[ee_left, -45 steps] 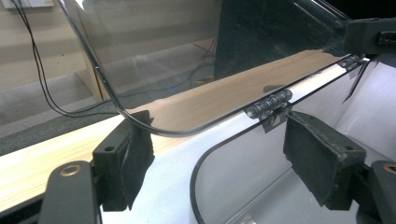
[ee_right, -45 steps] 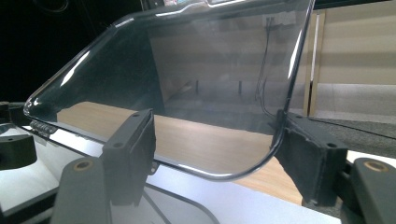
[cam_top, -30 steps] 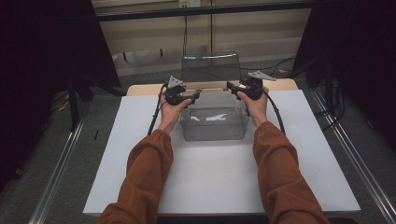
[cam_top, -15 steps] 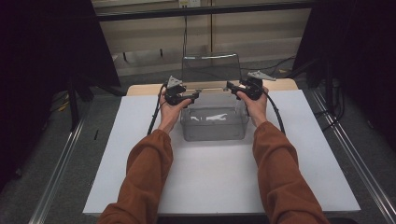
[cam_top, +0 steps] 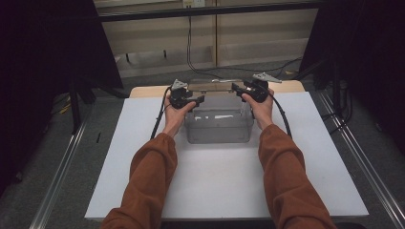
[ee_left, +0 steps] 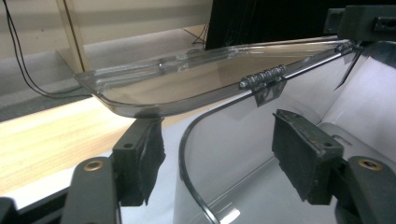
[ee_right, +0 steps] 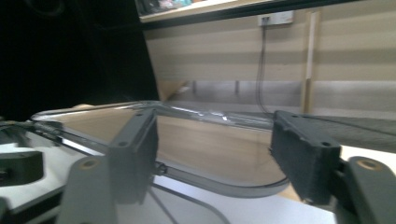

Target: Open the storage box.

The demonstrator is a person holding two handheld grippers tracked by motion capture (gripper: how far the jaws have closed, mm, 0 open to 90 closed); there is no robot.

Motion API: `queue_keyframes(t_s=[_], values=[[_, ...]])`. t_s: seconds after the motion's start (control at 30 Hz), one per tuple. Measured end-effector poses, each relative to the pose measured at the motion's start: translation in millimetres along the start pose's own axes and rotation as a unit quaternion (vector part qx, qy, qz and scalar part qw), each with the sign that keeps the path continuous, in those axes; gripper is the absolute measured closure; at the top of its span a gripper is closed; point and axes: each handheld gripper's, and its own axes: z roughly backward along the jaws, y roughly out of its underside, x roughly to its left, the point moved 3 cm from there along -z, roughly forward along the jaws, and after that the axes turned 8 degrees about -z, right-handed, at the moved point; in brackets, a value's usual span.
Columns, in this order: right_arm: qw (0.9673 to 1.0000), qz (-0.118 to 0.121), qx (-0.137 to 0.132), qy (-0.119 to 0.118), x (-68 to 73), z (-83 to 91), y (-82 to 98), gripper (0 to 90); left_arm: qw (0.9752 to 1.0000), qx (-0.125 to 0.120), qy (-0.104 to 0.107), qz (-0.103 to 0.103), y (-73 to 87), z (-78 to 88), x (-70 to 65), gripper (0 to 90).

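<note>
- Lowered since the earlier frames: clear lid [cam_top: 216, 85], upright on its hinge a second ago, now tipped down near level over the far rim of the box.
- One clear plastic box [cam_top: 218, 125], standing on the white sheet at the far middle of the counter [cam_top: 143, 91], with pale glints showing through its wall.
- One lid, joined to the box along the far edge by a small hinge [ee_left: 262, 77]; seen in the left gripper view as a curved clear plate hanging above the box rim.
- Two grippers, one at each end of the lid.
- Left gripper [cam_top: 197, 100] at the lid's left end; jaws just been closing, standing apart either side of the box's curved rim, pads not pressing on anything.
- Right gripper [cam_top: 237, 88] at the lid's right end; jaws just been closing slightly, standing apart with the lid edge between them, no pad contact visible.
- Two hands, two rust-orange sleeves [cam_top: 152, 179] coming in from the near edge.
- One white sheet [cam_top: 215, 186] covering most of the counter, wooden strip bare beyond it.
- Two black cables, one trailing from each gripper.
</note>
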Motion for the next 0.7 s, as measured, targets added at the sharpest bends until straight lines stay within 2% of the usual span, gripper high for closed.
queue_keyframes(t_s=[0.03, 0.1, 0.23, 0.43, 0.7], values=[[1.0000, 0.006, 0.000, 0.006, 0.6, -0.1, -0.4, 29.5, 1.0000, -0.005, 0.000, 0.000, 0.1, 0.1, -0.1, 34.6], [1.0000, 0.004, -0.002, 0.005, -0.8, 0.0, -0.2, 28.7, 0.9998, 0.001, -0.002, -0.019, -1.4, 0.8, -1.7, 37.6], [1.0000, 0.004, -0.002, 0.006, -0.9, -0.1, -0.1, 28.8, 0.9999, 0.003, 0.009, -0.011, 0.0, 1.4, -2.3, 38.2], [0.9999, 0.008, -0.004, 0.008, -0.3, 0.0, -0.1, 28.9, 0.9997, 0.008, 0.018, -0.015, 0.3, 2.9, -4.1, 39.3], [0.9998, 0.017, -0.006, 0.011, 0.3, 0.7, -0.4, 28.9, 0.9997, 0.009, 0.018, -0.014, 1.1, 4.1, -4.4, 38.3]])
